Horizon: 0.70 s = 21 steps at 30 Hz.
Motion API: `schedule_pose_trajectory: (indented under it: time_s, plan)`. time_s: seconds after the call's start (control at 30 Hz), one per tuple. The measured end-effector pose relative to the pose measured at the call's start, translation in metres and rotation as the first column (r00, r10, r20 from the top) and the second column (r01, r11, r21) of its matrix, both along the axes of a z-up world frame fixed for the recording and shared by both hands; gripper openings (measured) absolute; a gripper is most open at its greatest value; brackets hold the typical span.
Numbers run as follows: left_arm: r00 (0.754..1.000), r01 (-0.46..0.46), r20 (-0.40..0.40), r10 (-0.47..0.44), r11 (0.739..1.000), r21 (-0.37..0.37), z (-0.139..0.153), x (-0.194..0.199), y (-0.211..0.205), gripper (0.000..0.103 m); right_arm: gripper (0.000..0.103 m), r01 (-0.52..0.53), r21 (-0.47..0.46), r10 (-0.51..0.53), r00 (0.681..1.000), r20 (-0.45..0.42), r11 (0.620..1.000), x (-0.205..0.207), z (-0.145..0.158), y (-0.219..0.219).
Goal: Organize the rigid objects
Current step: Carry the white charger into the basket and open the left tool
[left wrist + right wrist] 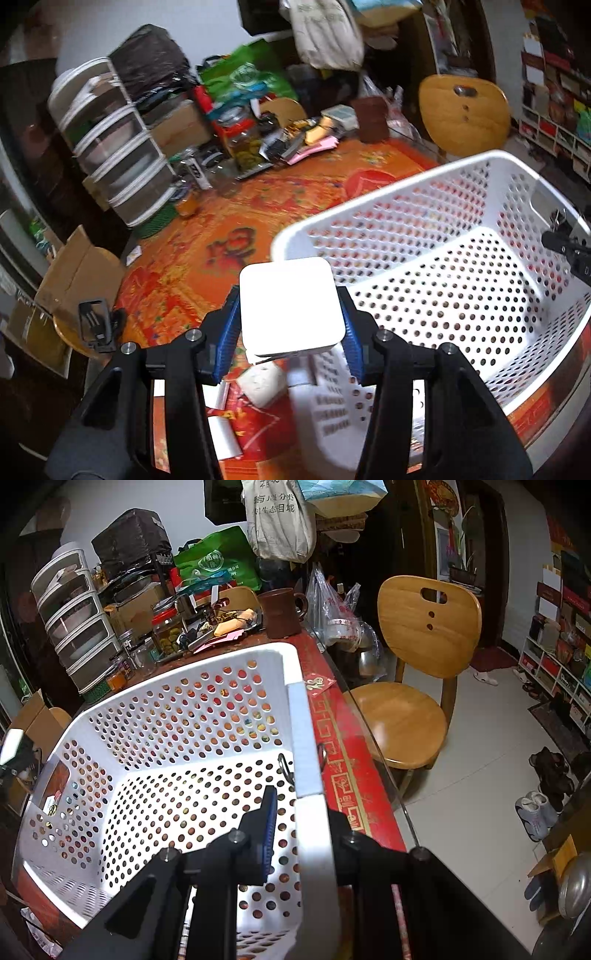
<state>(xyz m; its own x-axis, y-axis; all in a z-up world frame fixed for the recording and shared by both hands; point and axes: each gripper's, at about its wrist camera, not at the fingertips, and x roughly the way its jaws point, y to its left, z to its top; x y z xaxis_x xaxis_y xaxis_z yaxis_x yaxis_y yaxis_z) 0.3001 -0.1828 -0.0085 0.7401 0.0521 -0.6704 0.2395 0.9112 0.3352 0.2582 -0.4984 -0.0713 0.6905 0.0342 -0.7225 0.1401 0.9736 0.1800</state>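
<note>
White box (291, 306), square with rounded corners, sat clamped between the blue pads (227, 332) of my left hand-held gripper (290, 328), held above the orange-patterned worktop (280, 195) just beside the near corner of the perforated white basket (443, 266). Below it lay a small white adapter (262, 382). At that view's right edge my right hand-held gripper (565, 247) met the basket's far rim.

From the right wrist, my right hand-held gripper (303, 834) was closed on the basket (166, 738) rim, one finger inside the wall, the other outside. A wooden chair (417, 664) stood beside the worktop (343, 775).
</note>
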Motion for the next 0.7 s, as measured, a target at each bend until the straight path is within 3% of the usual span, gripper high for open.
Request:
schedule_pose_trajectory:
  time_s: [0.37, 0.57, 0.63, 0.7]
  plan:
    - [0.994, 0.053, -0.095, -0.044, 0.995, 0.086, -0.044, 0.027, -0.033, 0.046, 0.017, -0.002, 0.012, 0.002, 1.0, -0.001, 1.0, -0.002, -0.002, 0.0]
    - [0.988, 0.087, -0.132, -0.077, 0.994, 0.072, -0.054, 0.032, -0.037, 0.047, 0.017, 0.0, 0.017, 0.0, 1.0, -0.002, 1.0, -0.003, -0.002, 0.0]
    - [0.987, 0.105, -0.123, -0.1, 0.994, 0.036, -0.051, 0.03, -0.034, 0.071, 0.017, 0.0, 0.017, 0.0, 1.0, -0.004, 1.0, -0.003, -0.002, 0.0]
    - [0.991, 0.12, -0.063, -0.12, 0.993, -0.006, -0.037, 0.02, -0.023, 0.091, 0.017, 0.0, 0.013, 0.0, 1.0, -0.007, 1.0, -0.004, -0.002, 0.001]
